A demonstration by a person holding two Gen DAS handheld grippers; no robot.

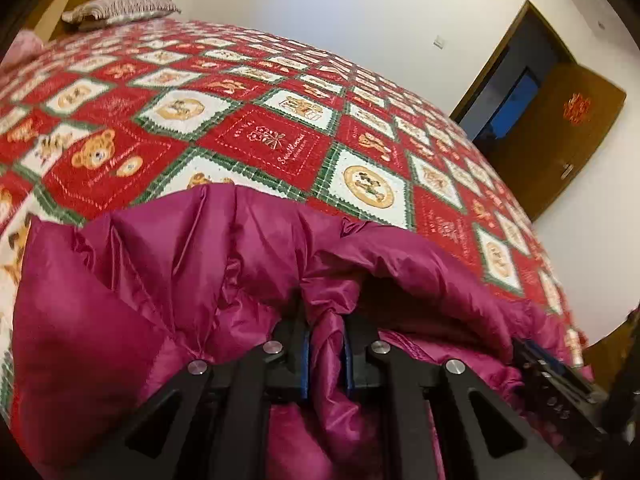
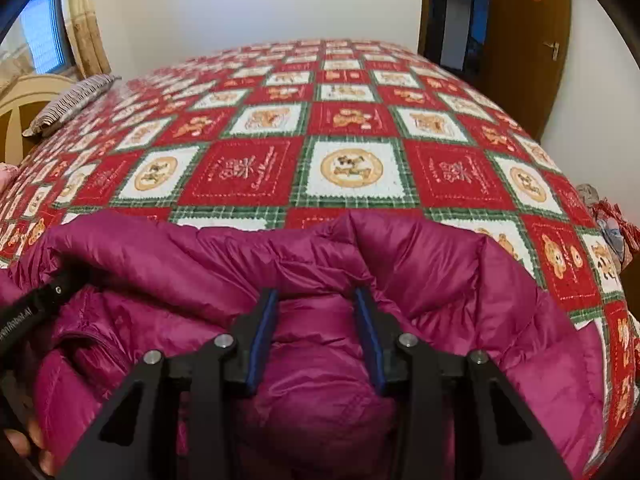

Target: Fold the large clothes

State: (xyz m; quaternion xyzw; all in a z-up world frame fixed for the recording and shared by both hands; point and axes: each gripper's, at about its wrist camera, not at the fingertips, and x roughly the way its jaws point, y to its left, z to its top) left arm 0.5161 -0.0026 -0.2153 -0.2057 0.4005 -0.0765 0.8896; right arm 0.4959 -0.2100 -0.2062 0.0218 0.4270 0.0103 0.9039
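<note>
A magenta puffer jacket (image 1: 160, 264) lies bunched at the near edge of the bed. My left gripper (image 1: 326, 320) is shut on a pinched fold of its shiny fabric, which rises between the blue pads. In the right wrist view the jacket (image 2: 440, 280) spreads wide, its edge folded up toward the quilt. My right gripper (image 2: 316, 300) stands open over a puffy panel, and the fabric between its fingers is not squeezed. The left gripper's body (image 2: 40, 300) shows at the left of that view. The right one (image 1: 552, 376) shows at the lower right of the left wrist view.
A red, white and green teddy-bear quilt (image 2: 348, 168) covers the bed (image 1: 260, 140) beyond the jacket. A striped pillow (image 2: 72, 100) lies by the headboard at the left. A brown door (image 1: 560, 132) stands open at the far right. A hand (image 2: 24, 444) shows at the lower left.
</note>
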